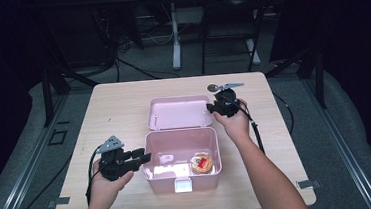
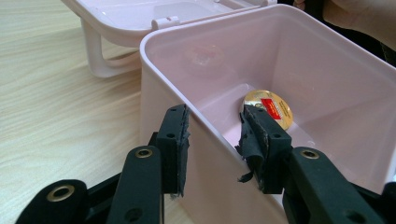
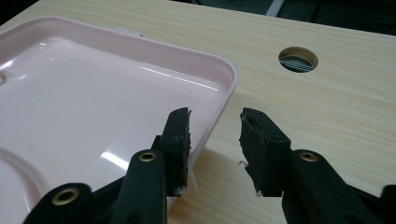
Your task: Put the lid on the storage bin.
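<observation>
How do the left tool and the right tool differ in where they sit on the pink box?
The left tool straddles the left wall of the pink box, one jaw outside and one inside; the right tool straddles the edge of the opened lid. The left tool points toward the round gold-and-red item in the box; the right tool has only bare table ahead. Both are open, gripping nothing.

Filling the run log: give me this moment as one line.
box: pink, open | lid: flat behind | inside: round gold tin | left claw: open, straddling box wall | right claw: open, straddling lid edge
</observation>
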`<action>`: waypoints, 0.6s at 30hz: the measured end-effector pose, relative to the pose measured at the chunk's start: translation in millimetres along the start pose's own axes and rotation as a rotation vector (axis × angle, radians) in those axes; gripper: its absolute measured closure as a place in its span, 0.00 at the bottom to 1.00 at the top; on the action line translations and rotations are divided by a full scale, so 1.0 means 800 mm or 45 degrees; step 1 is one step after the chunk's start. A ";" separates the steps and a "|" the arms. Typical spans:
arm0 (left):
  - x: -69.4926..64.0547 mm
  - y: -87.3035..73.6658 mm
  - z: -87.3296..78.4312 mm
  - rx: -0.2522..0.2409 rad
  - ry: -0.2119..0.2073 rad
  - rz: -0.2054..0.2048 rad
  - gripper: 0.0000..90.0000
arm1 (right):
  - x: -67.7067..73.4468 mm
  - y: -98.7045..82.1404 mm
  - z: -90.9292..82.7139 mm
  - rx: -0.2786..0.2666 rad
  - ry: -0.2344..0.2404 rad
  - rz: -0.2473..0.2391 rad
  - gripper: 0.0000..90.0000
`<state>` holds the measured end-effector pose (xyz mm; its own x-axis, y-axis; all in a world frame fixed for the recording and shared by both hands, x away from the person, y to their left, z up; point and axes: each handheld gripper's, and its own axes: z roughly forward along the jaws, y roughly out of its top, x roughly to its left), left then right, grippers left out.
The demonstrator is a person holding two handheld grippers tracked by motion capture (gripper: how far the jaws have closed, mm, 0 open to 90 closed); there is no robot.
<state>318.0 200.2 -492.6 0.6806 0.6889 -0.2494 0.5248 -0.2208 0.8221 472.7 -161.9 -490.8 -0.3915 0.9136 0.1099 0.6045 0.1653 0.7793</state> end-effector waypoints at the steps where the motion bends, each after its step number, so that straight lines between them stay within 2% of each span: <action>1: 0.000 0.000 0.000 -0.001 0.000 -0.001 0.68 | 0.001 0.000 0.002 -0.001 -0.008 -0.007 0.70; 18: 0.001 0.000 -0.001 0.007 -0.006 0.002 0.68 | 0.006 0.001 0.021 0.066 -0.013 0.121 0.79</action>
<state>318.1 200.7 -492.3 0.6840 0.6852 -0.2504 0.5262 -0.2257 0.8199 483.1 -151.4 -499.7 -0.3237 0.9298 0.1751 0.6735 0.0964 0.7329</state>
